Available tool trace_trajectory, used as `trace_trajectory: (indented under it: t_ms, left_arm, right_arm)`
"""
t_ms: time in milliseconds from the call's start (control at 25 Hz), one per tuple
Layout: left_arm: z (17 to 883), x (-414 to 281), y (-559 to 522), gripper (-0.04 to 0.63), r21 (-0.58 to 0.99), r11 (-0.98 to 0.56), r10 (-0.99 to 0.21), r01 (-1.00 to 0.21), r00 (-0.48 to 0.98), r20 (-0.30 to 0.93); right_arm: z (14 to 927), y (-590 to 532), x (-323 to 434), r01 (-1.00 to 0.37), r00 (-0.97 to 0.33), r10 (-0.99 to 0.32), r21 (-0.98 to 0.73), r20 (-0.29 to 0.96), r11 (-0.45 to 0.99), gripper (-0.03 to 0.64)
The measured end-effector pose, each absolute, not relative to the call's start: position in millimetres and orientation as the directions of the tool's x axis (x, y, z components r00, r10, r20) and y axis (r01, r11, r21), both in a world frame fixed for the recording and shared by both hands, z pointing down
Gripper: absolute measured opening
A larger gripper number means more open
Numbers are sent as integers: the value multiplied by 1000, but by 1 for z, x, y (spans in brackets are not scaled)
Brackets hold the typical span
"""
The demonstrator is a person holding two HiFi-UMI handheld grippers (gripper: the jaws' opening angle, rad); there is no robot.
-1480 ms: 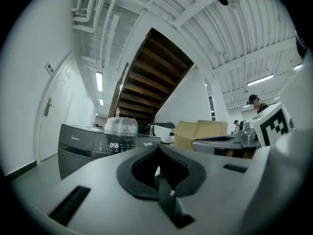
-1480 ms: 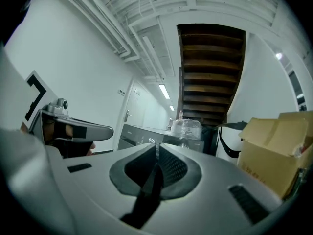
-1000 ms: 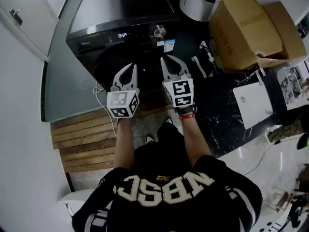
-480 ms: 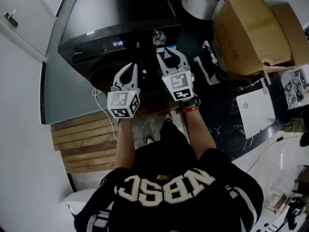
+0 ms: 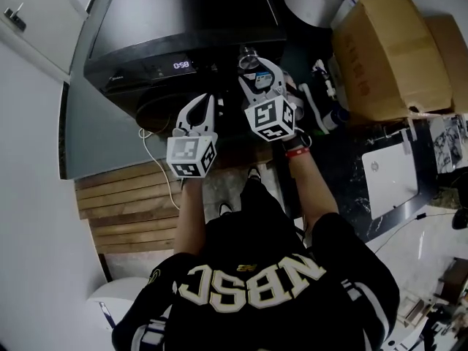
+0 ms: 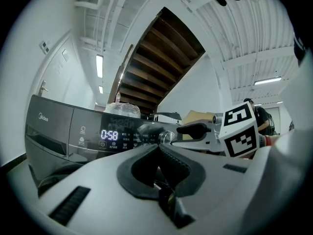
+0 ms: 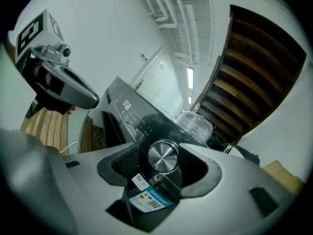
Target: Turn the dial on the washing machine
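The dial (image 7: 163, 156) sits on the front panel of the washing machine (image 5: 183, 20), right of the lit display (image 5: 181, 65) — framed between the jaws of your right gripper (image 5: 258, 72), which are opening and not touching it. It looks like hard, smooth metal, probably slippery, so clamp squarely across its rim. Your left gripper (image 5: 202, 102) hangs closed and empty.

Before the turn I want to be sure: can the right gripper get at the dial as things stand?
Probably yes. The jaws of the right gripper are opening, and the dial stands between them, nothing in the way. The pads do not press on it yet.
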State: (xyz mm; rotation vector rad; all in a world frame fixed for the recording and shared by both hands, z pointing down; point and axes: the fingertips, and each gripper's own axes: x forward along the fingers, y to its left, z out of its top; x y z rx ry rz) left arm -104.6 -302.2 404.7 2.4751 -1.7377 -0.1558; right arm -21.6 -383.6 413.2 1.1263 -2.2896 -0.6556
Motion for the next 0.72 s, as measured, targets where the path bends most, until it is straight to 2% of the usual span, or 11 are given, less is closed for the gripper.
trace_trajectory:
  t_ms: [400,720]
  left_arm:
    - [411,-107,-307,9,158,-334,-941,-929,337,-10]
    - [411,-112,-306,9,157,-325,-945,-933,326,-15]
  right_arm:
    - [432,-409,-29,-347,-463,-850,830,253,436,305]
    - [434,-420,-29,-315,-431,-869,862,242,397,295]
